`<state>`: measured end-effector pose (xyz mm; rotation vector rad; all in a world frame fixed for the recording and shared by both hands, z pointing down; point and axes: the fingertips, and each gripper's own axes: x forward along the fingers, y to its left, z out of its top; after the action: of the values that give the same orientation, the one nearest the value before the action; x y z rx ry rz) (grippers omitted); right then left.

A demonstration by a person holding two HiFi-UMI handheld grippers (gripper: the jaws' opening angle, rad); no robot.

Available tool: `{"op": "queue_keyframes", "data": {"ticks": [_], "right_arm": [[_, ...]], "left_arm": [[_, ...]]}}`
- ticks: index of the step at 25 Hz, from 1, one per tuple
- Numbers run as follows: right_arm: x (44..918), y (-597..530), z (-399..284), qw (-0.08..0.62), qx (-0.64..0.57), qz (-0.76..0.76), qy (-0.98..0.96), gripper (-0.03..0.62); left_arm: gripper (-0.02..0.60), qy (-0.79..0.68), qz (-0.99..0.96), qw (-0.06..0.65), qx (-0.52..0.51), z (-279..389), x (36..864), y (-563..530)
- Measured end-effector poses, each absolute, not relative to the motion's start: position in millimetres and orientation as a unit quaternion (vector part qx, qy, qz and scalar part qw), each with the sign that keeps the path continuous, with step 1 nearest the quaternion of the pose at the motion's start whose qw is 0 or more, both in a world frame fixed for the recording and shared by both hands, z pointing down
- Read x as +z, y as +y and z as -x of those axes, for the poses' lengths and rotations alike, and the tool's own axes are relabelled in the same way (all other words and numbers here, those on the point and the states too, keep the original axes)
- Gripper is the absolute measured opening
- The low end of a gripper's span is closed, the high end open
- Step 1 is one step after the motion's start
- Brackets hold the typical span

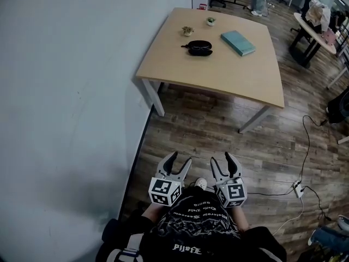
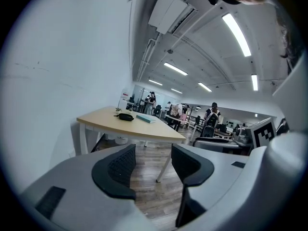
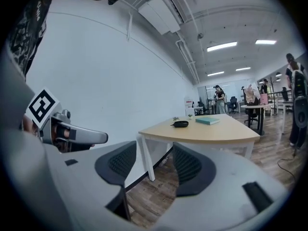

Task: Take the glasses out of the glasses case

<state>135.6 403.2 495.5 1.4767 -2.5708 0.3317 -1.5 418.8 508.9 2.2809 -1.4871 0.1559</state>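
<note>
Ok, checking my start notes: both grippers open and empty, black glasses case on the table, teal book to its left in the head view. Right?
One slip: the head view shows the teal book to the right of the glasses case, not left. The rest holds: case on the table, left gripper and right gripper open and empty.

The head view looks steeply down from high above the floor (image 1: 218,141), with the desk (image 1: 218,70) far ahead. Each gripper view looks low and nearly level past its own fingers (image 2: 118,170) at that same desk, well off. All three share it.
</note>
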Motion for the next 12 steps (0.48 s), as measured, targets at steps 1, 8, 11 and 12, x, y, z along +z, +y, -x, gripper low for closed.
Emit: {"op": "queue_keyframes", "data": {"ticks": [1,8,11,12], "right_arm": [[496,402,-137,0.08,0.112,-0.492,-0.86,0.249],[503,401,-151,0.081,0.116,-0.483,-0.864,0.249],[504,396,-159,0.08,0.116,-0.479,-0.867,0.249],[505,395,-161,0.08,0.117,-0.475,-0.868,0.249]], "left_arm": [[0.238,-0.535,-0.817,0.207,0.057,0,509,418],[0.238,-0.543,-0.81,0.212,0.059,-16,514,412],[0.25,-0.547,-0.807,0.214,0.057,-24,513,404],[0.25,-0.548,-0.806,0.216,0.056,-28,514,402]]}}
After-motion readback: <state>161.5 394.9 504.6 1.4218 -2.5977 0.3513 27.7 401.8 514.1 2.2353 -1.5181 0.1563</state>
